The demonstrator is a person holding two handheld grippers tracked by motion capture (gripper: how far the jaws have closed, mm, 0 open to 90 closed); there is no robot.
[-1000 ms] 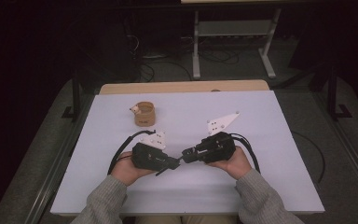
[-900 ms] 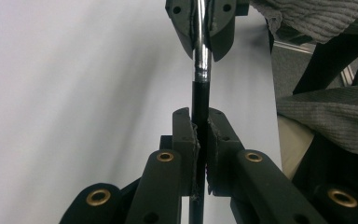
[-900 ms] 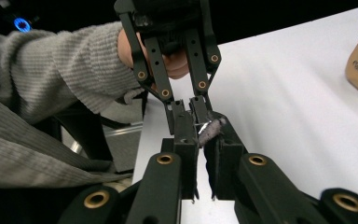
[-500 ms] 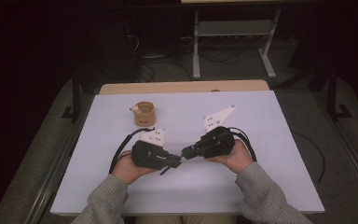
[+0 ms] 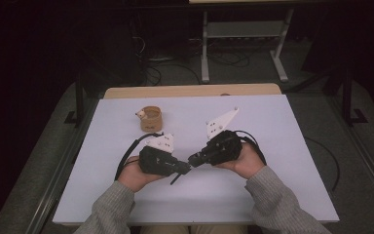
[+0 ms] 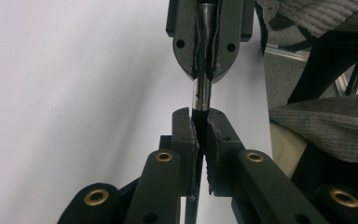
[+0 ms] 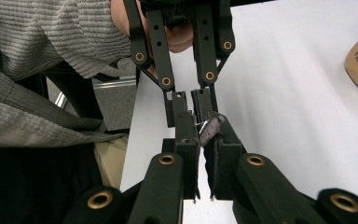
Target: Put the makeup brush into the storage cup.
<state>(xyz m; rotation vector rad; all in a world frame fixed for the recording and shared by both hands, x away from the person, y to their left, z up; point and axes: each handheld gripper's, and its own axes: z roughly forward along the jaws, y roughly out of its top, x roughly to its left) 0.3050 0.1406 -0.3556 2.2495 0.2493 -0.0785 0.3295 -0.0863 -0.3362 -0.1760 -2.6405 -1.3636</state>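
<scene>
Raised slightly since earlier: right tool [image 5: 193,159]. Clamped shut on one thin pen-like rod [image 6: 202,95], end to end with left tool [image 5: 185,167], above tabletop [image 5: 282,146]. Beside: brown cup [image 5: 151,119].

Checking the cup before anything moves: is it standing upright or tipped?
Upright: the brown cup stands on its base on the table, open mouth up.

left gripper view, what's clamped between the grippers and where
A thin pen-like rod, silver with a black end. The left gripper is shut on the black end; the right gripper is shut on the silver part.
</scene>
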